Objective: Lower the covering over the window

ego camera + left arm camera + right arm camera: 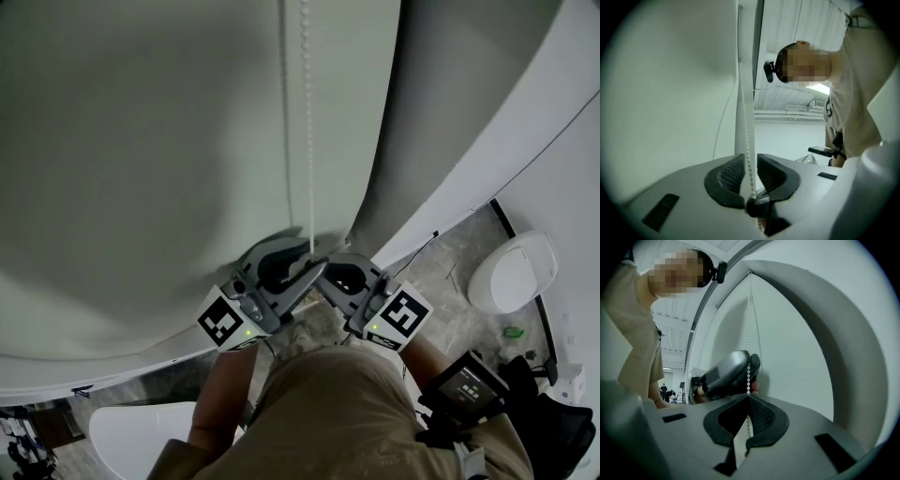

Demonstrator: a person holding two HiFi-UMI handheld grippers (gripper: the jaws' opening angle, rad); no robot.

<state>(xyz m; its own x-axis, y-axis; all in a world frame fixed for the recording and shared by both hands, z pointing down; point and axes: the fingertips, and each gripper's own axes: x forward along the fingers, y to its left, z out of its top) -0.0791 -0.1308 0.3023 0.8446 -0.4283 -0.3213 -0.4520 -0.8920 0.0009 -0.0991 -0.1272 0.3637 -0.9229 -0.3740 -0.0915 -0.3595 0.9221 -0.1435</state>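
1. Head view: looking steeply down at left gripper (292, 264) and right gripper (339, 277), tips near each other at the foot of the bead chain (310, 141). Chain hanging straight, just right of the pale blind (141, 141).
2. Left gripper view: left gripper (748, 158) with jaws apart, chain (746, 131) running between the pads, not pinched.
3. Right gripper view: right gripper (749, 398) clamped on the chain (749, 333), right at the tips. Left gripper (740, 371) just beyond, farther up the chain.
4. Risks:
   - Single hold, tip pinch only, so likely to slip over the beads on a hard tug.
   - Pulling off vertical could jam the chain up top.
   - Cannot tell which strand; the wrong one would raise the blind.
5. Room: grey stone-look floor (450, 258) at right, white round object (514, 272) on it, white ledge (487, 150) between the two. Ribbed white ceiling in the gripper views.
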